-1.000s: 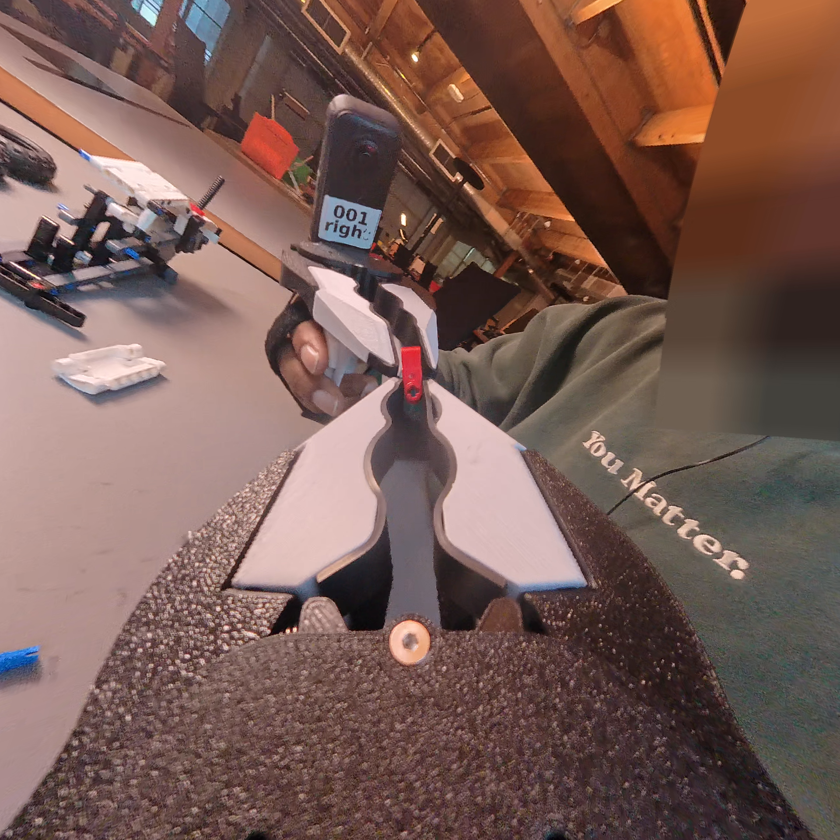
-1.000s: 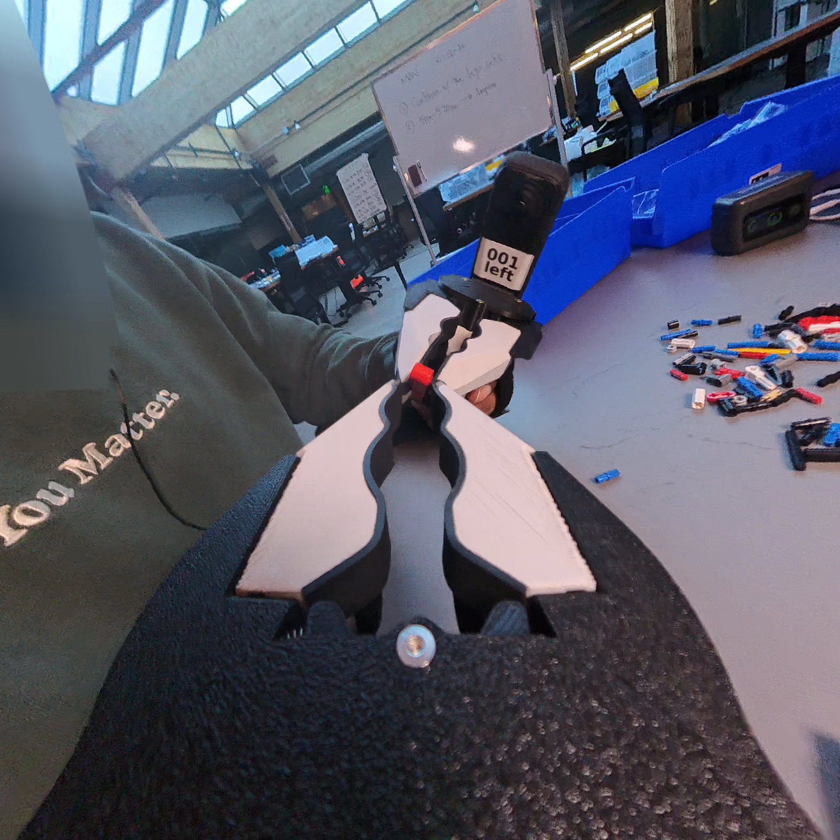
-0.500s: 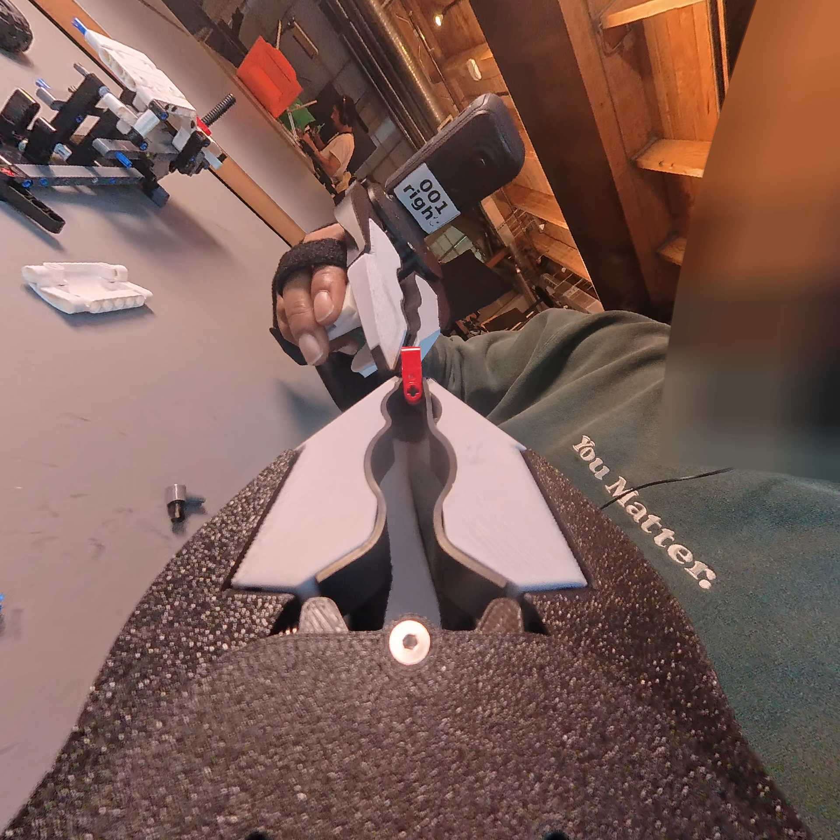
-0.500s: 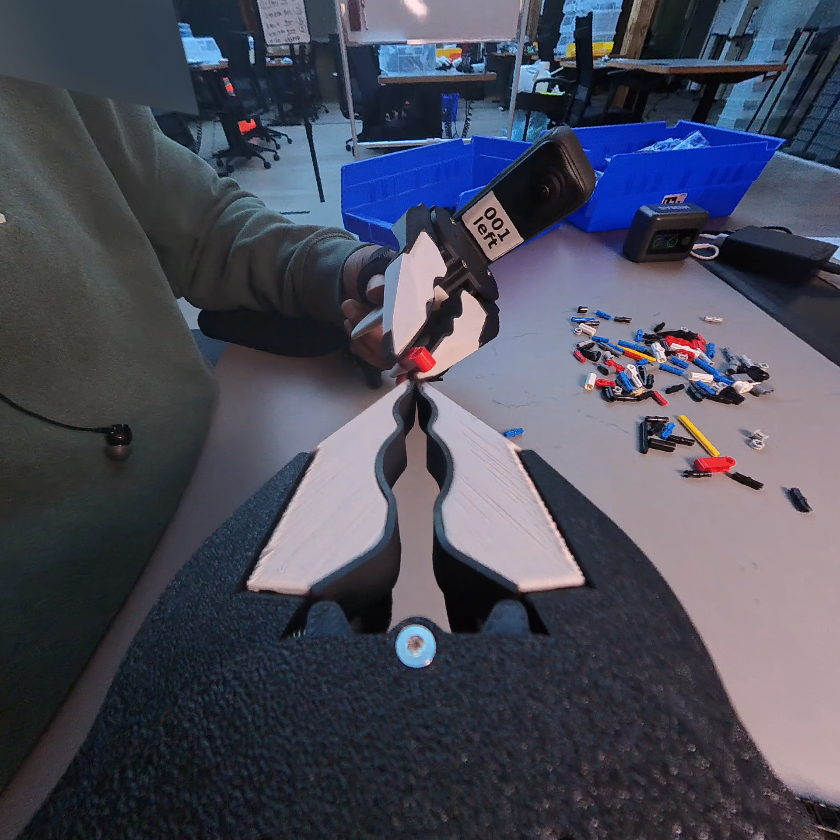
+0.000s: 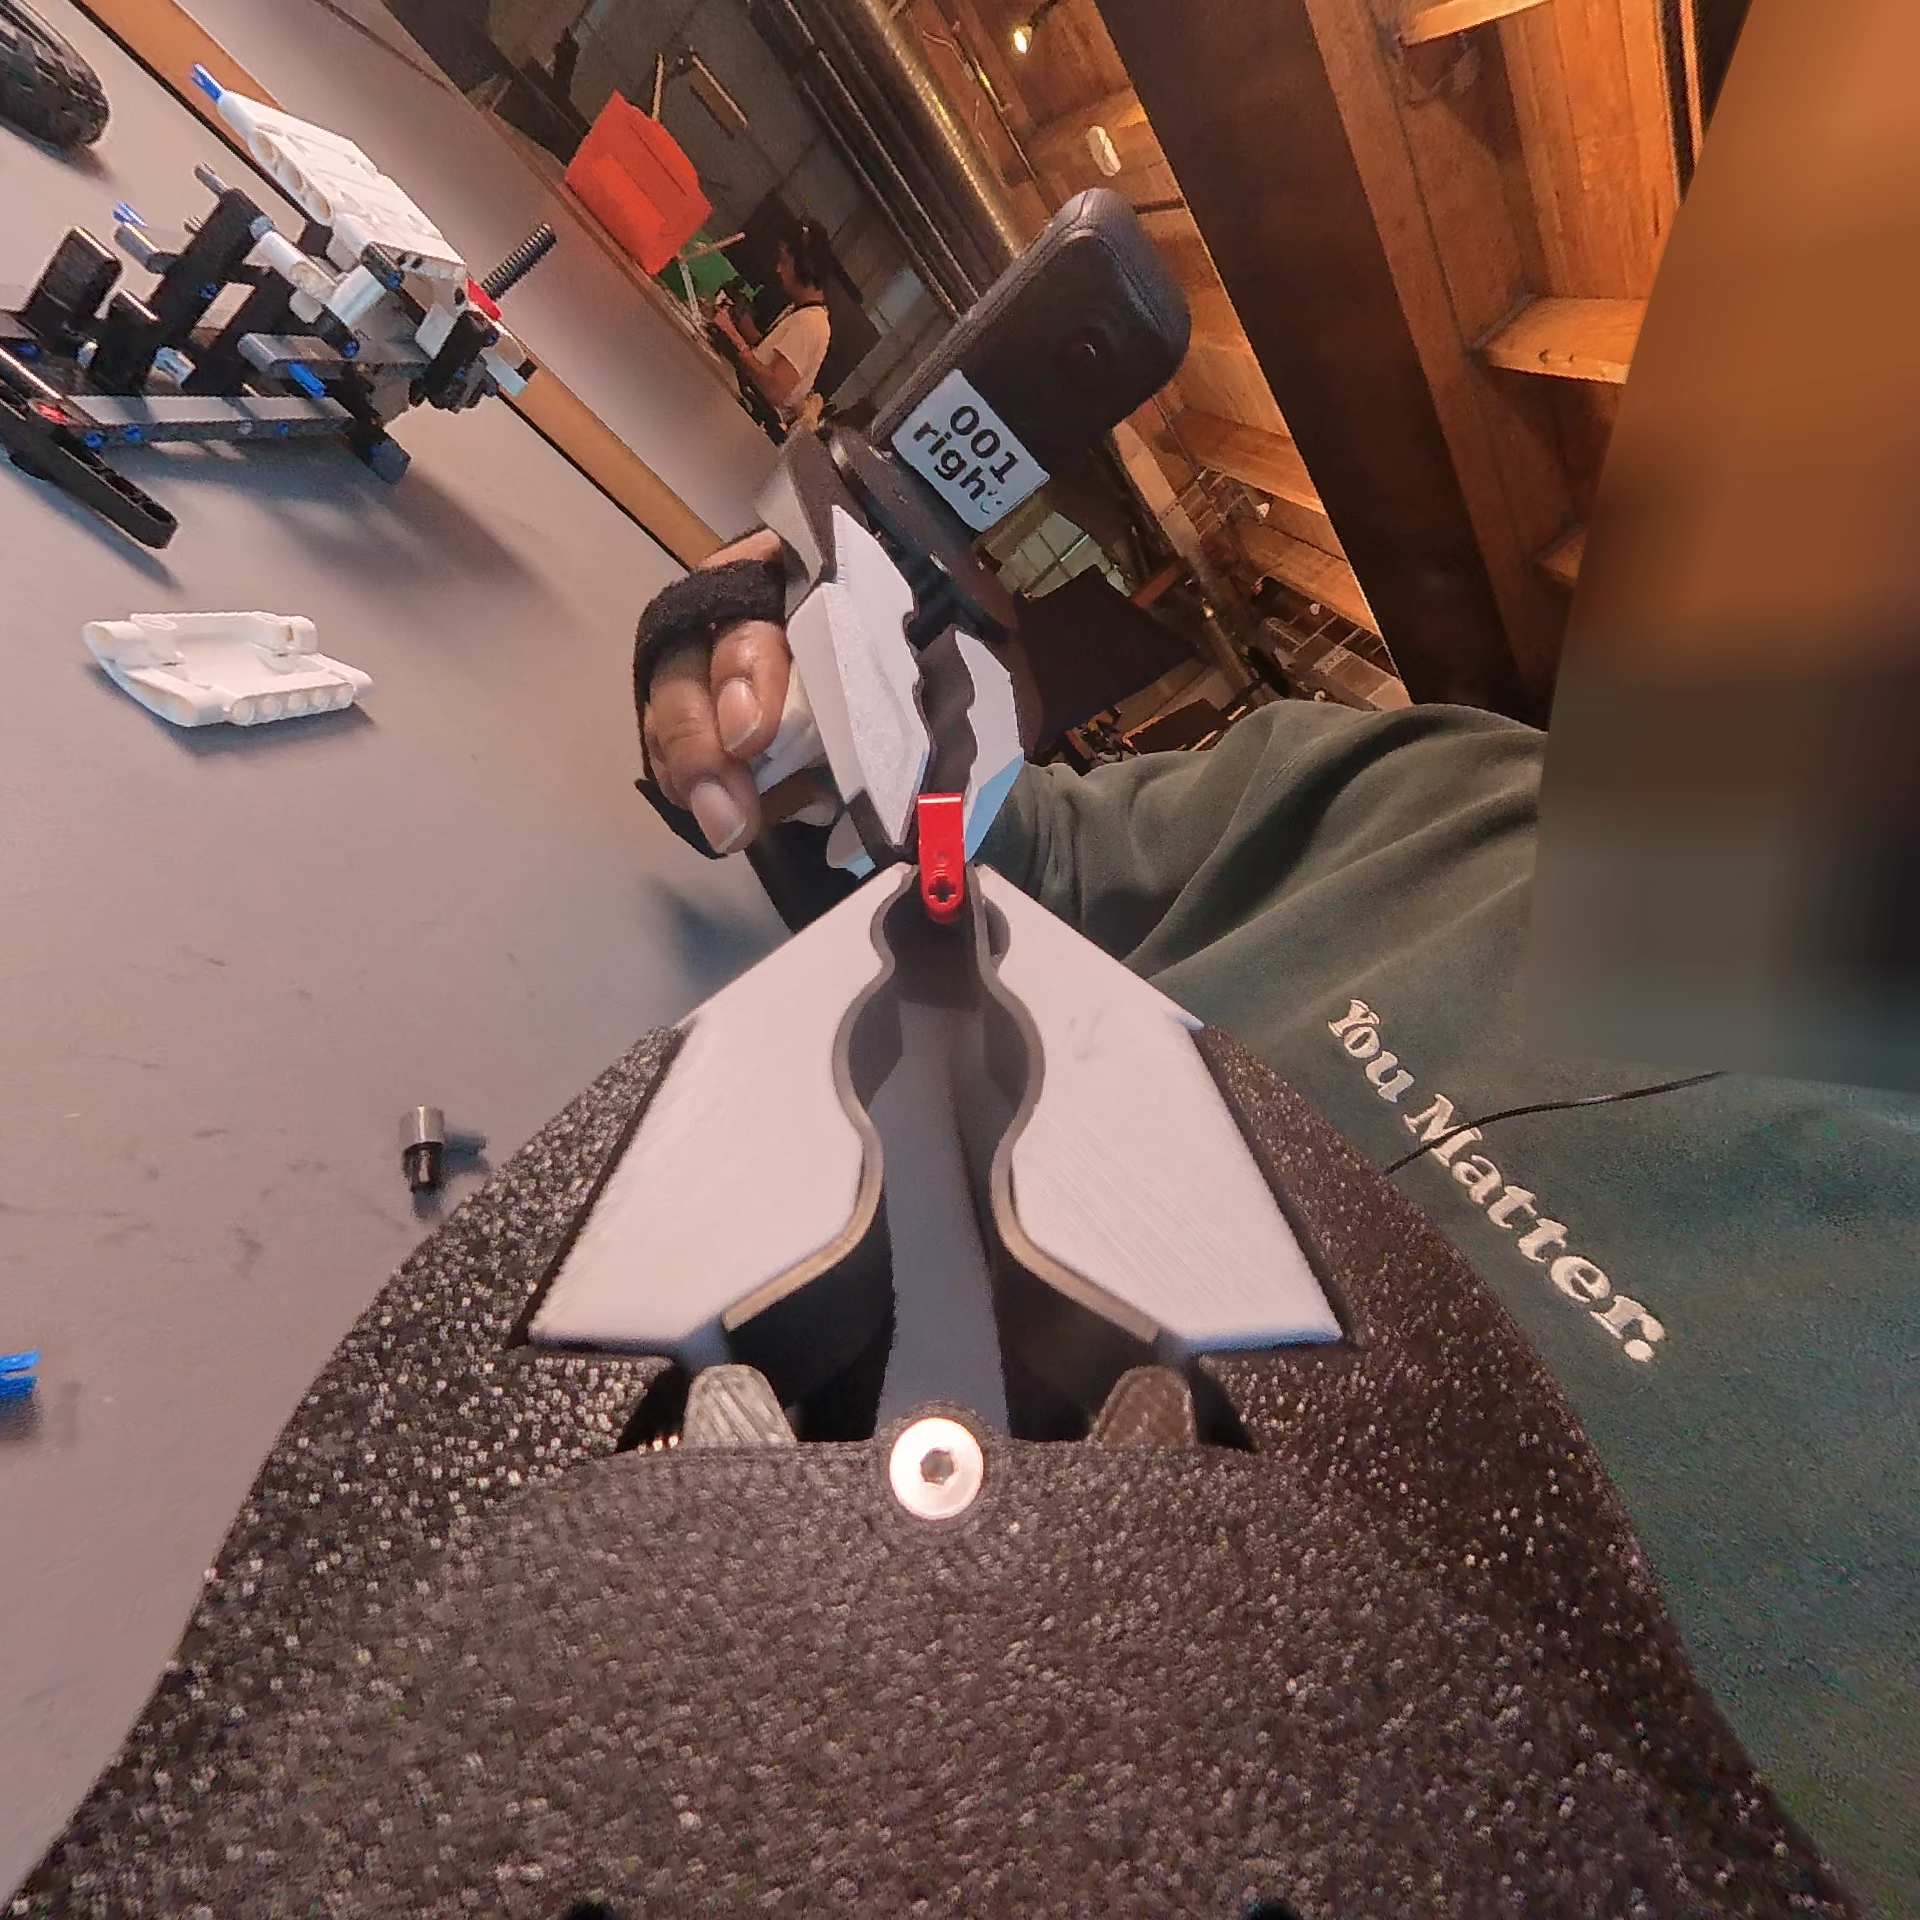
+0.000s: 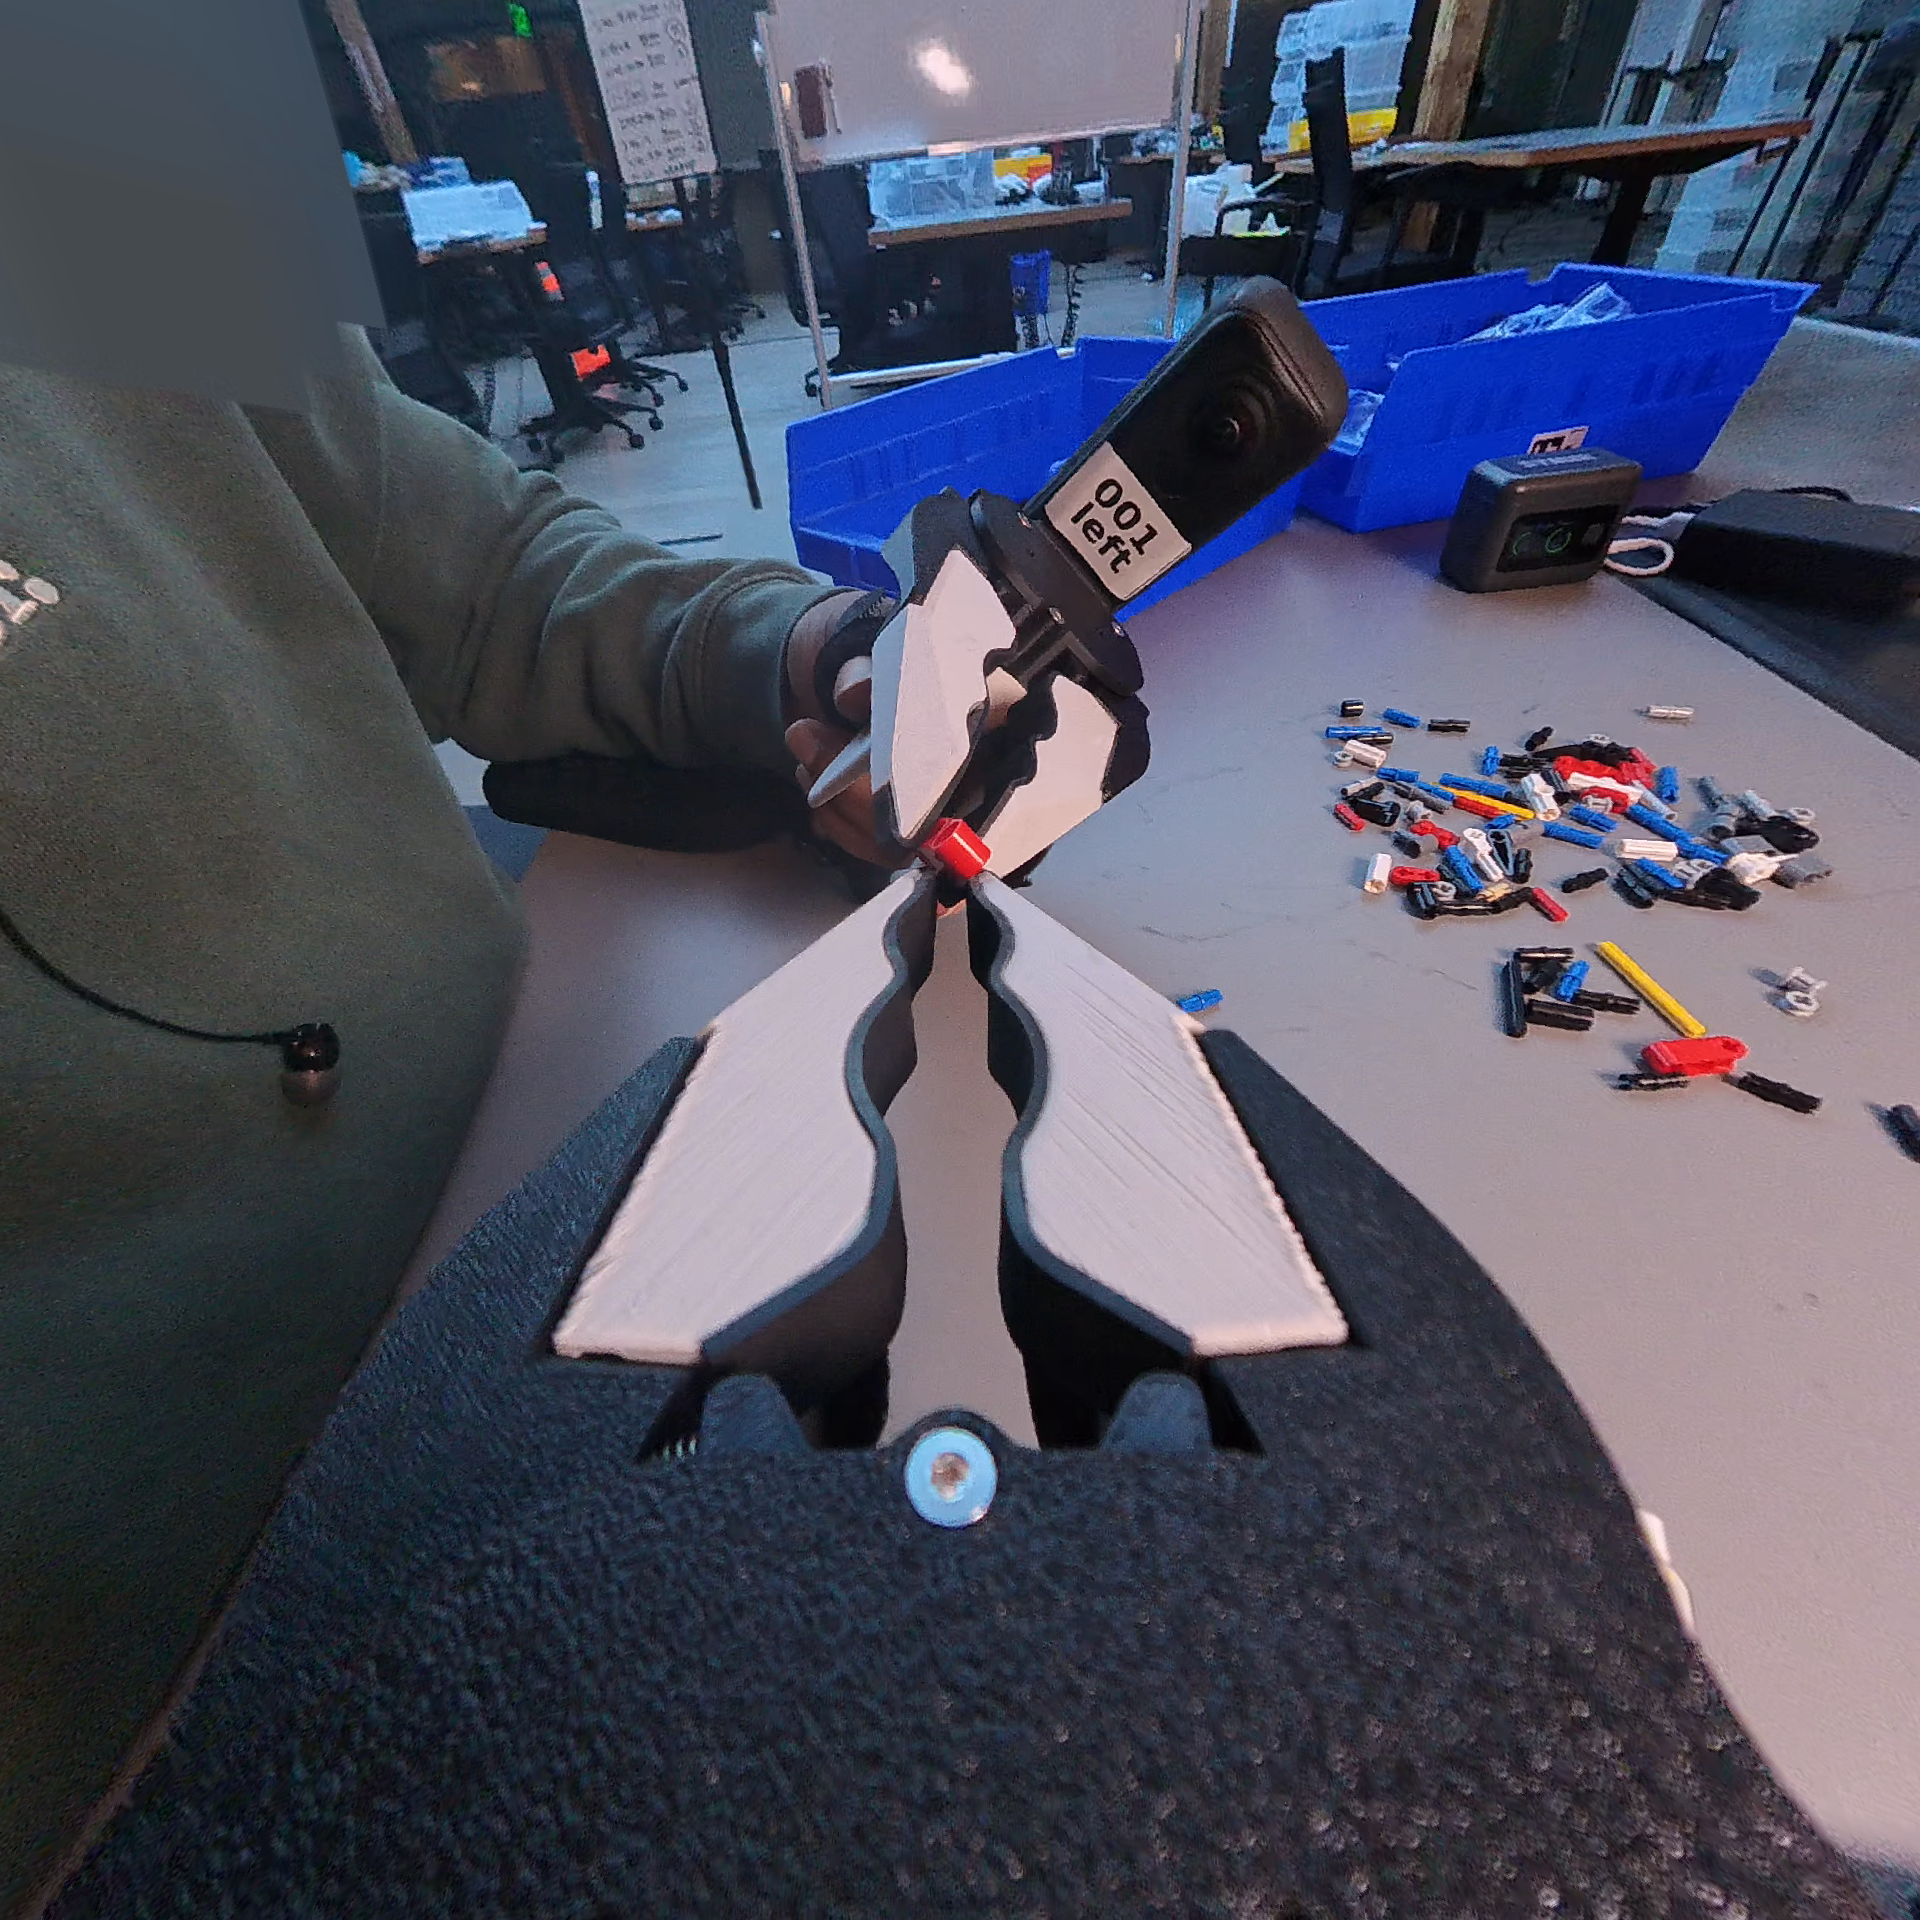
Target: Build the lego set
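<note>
A small red lego piece (image 5: 943, 868) sits between the tips of my left gripper (image 5: 940, 902), which is shut on its lower end. My right gripper (image 6: 943, 883) meets it tip to tip above the grey table (image 6: 1351, 1195). Its fingertips are closed narrowly around the other end of the red piece (image 6: 958, 847). The right gripper also shows in the left wrist view (image 5: 940, 826), tilted, with the piece's top between its fingers. A partly built black-and-white lego model (image 5: 260, 312) stands far left on the table.
A white panel (image 5: 223, 681), a tyre (image 5: 47, 88), a grey pin (image 5: 421, 1138) and a blue piece (image 5: 16, 1377) lie on the left. A pile of loose pieces (image 6: 1558, 821), a red beam (image 6: 1694, 1055), blue bins (image 6: 1507, 384) and a black device (image 6: 1538, 520) are on the right. My two grippers' fingertips are within a few centimetres of each other. From the right gripper's tips to the partly built black-and-white lego model (image 5: 260, 312) is close to 25 cm.
Both grippers tilted and dropped closer to the table while staying tip to tip. The right gripper's fingertips narrowed, then spread slightly around the red piece. The left gripper kept its hold.
</note>
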### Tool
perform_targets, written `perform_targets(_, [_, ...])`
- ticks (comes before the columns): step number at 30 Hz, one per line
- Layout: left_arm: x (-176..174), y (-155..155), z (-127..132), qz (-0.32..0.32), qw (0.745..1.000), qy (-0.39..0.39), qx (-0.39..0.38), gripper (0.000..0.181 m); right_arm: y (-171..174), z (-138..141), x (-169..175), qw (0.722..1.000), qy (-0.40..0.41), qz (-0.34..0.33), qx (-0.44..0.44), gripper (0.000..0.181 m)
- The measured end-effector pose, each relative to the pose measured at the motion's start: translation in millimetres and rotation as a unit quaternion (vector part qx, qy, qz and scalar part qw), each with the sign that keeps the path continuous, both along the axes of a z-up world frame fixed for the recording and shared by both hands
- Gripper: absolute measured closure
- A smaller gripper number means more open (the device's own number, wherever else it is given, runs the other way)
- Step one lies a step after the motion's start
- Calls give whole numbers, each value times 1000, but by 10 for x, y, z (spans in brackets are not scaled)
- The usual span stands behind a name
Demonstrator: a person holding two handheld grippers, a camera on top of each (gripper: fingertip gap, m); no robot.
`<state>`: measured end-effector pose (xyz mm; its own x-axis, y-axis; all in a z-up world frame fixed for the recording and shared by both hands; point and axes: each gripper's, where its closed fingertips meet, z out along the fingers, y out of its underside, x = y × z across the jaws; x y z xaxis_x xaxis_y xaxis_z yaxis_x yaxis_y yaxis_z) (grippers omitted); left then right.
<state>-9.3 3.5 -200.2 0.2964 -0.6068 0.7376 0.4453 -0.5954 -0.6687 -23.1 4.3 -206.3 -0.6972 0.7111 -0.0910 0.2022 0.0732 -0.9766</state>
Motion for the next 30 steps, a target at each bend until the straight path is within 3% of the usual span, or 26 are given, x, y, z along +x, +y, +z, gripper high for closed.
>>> perform_targets(6, [-65,39,14,28,999,20,15,172,47,21,-62,999,-2,-12,-40,177])
perform_targets(10, [-89,27,104,37,998,17,43,162,76,88,-99,997,11,-25,-65,177])
perform_targets(15, [-191,54,116,68,996,36,55,174,98,164,-108,996,29,-37,-77,181])
perform_targets(18, [-222,78,22,87,989,105,57,174,73,142,-115,997,9,-34,-74,153])
perform_targets(21, [-160,61,-164,81,965,238,73,174,81,84,-143,997,-6,-41,-72,163])
perform_targets(23, [-108,59,-230,80,949,293,85,174,39,-51,-147,998,-28,-35,-46,181])
perform_targets(26, [-120,64,-208,90,950,287,89,174,49,-42,-142,997,-39,-31,-62,179])
perform_targets(28, [-159,69,-168,95,948,289,93,174,94,5,-134,995,-41,-32,-80,159])
perform_targets(30, [-169,62,-154,97,946,295,97,174,88,3,-122,996,-37,-27,-72,157])
